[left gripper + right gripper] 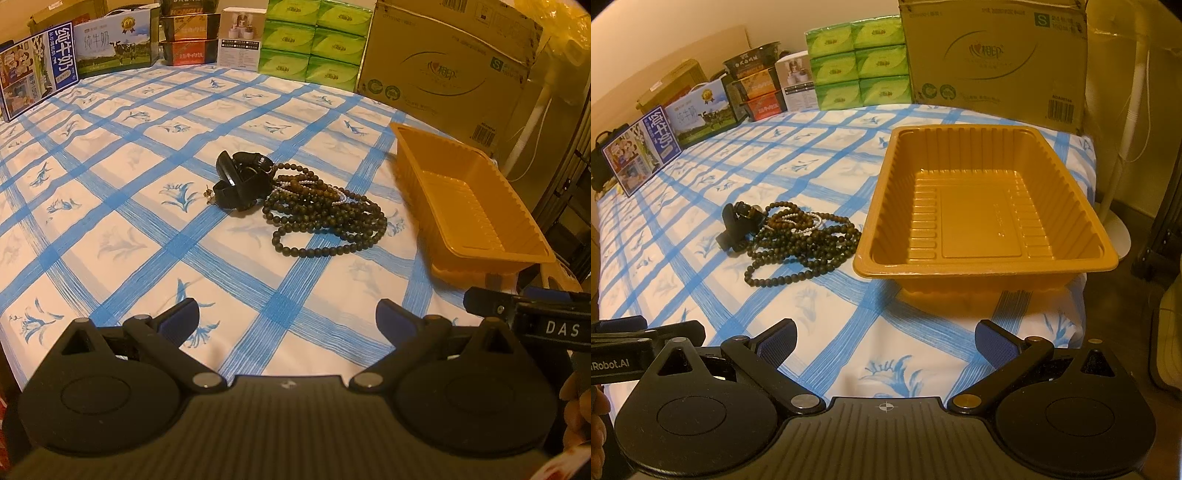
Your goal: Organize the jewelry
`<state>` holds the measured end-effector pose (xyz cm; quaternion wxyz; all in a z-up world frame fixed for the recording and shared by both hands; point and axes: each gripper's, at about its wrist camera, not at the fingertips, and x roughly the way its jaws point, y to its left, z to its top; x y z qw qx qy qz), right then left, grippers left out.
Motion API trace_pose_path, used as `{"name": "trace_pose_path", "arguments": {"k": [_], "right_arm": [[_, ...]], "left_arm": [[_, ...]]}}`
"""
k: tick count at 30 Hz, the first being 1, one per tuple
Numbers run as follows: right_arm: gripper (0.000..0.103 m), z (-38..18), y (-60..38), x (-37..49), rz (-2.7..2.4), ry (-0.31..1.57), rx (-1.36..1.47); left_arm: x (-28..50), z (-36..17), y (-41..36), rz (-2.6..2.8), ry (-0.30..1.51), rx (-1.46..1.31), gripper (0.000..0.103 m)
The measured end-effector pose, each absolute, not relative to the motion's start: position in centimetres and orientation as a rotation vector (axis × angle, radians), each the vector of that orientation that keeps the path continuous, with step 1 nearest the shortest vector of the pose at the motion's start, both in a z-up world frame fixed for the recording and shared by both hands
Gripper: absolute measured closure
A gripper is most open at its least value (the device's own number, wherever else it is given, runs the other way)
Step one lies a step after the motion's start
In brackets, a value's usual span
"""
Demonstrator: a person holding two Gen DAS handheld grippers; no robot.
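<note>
A heap of jewelry lies on the blue-checked cloth: dark bead strands (325, 218) (801, 243), a thin pearl strand (332, 190) (809, 220) and a black watch-like band (240, 181) (738, 223). An empty yellow plastic tray (491, 254) (986, 264) stands just right of the heap. My left gripper (288, 319) is open and empty, low over the cloth, well in front of the heap. My right gripper (886, 338) is open and empty, in front of the tray's near rim.
Along the far edge stand milk cartons (114, 40), snack boxes (188, 37), green tissue packs (317, 40) and a big cardboard box (450, 74). A white fan stand (1123, 147) is beyond the table's right edge. The other gripper shows at each view's side (528, 314).
</note>
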<state>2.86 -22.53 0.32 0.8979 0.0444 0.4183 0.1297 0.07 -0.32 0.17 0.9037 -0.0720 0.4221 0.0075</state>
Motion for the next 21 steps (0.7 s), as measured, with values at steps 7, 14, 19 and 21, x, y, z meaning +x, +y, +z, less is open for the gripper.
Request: {"name": "trace_pose_path", "arguments": {"k": [7,14,19,21], "right_arm": [[0.001,0.31,-22.57,2.87,0.27,0.866,0.093],[0.001,0.28,-22.55,2.85,0.269,0.866,0.096],[0.001,0.26,-22.54,2.88,0.27,0.866,0.096],[0.001,0.25,-22.58,2.85,0.27,0.867,0.099]], "left_arm": [[0.11,0.18,-0.4,0.015,0.873,-0.149,0.002],[0.1,0.09,-0.35,0.014,0.872,-0.149,0.002],[0.1,0.09,-0.31,0.014,0.873,-0.15,0.002],[0.08,0.09,-0.3,0.012,0.873,-0.152,0.002]]}}
